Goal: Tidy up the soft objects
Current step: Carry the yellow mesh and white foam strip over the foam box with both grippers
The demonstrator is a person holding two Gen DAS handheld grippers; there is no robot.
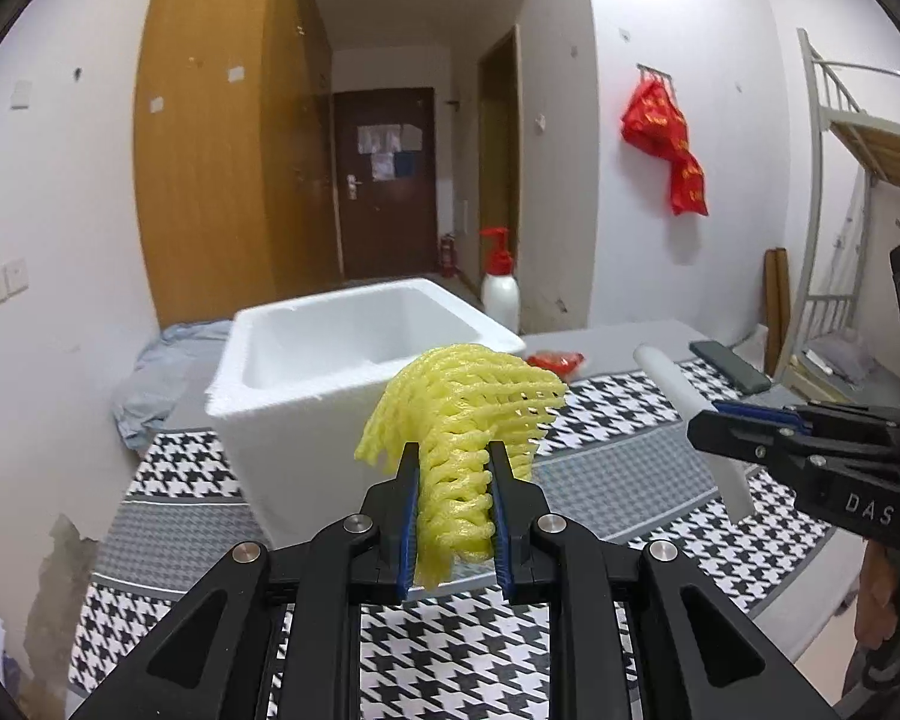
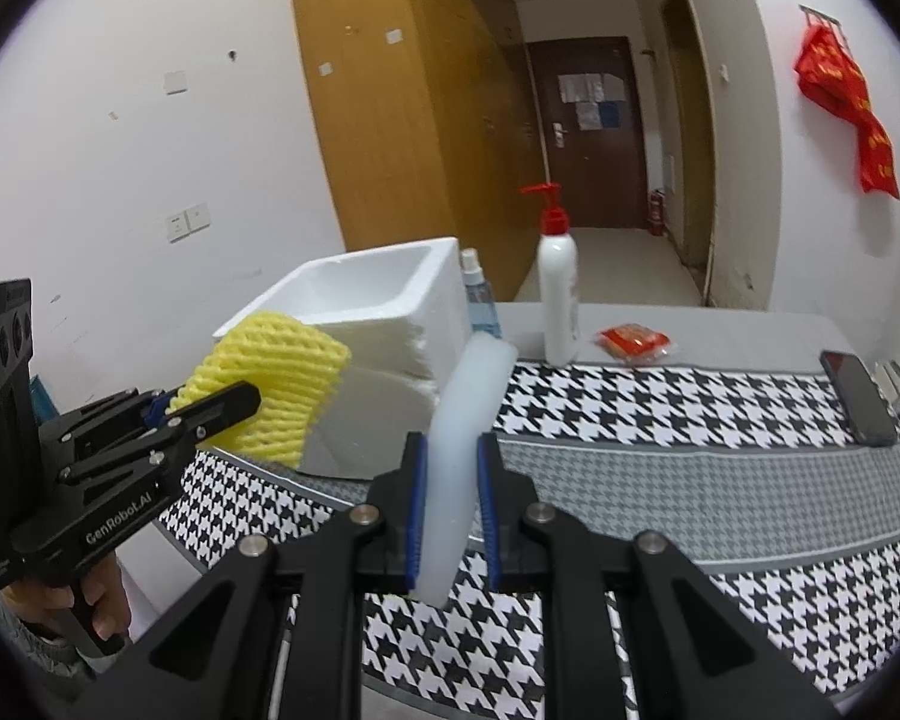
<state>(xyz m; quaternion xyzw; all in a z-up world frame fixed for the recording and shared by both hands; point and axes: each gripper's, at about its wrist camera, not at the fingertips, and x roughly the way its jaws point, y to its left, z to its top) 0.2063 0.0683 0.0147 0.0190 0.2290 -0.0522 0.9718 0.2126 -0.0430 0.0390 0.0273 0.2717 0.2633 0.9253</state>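
My left gripper (image 1: 453, 468) is shut on a yellow foam net sleeve (image 1: 468, 408) and holds it in the air just in front of the white foam box (image 1: 306, 354). The right wrist view shows the same left gripper (image 2: 228, 402), the sleeve (image 2: 270, 384) and the box (image 2: 390, 300). My right gripper (image 2: 453, 450) is shut on a white foam strip (image 2: 468, 408), held upright above the table, to the right of the box. In the left wrist view the right gripper (image 1: 708, 420) and the strip (image 1: 684, 390) are at the right.
A houndstooth cloth (image 2: 690, 450) covers the table. A white pump bottle with a red top (image 2: 558, 294), a small blue spray bottle (image 2: 477, 294), a red packet (image 2: 633, 342) and a dark phone (image 2: 858, 396) lie behind. A bunk bed (image 1: 858, 180) stands at the right.
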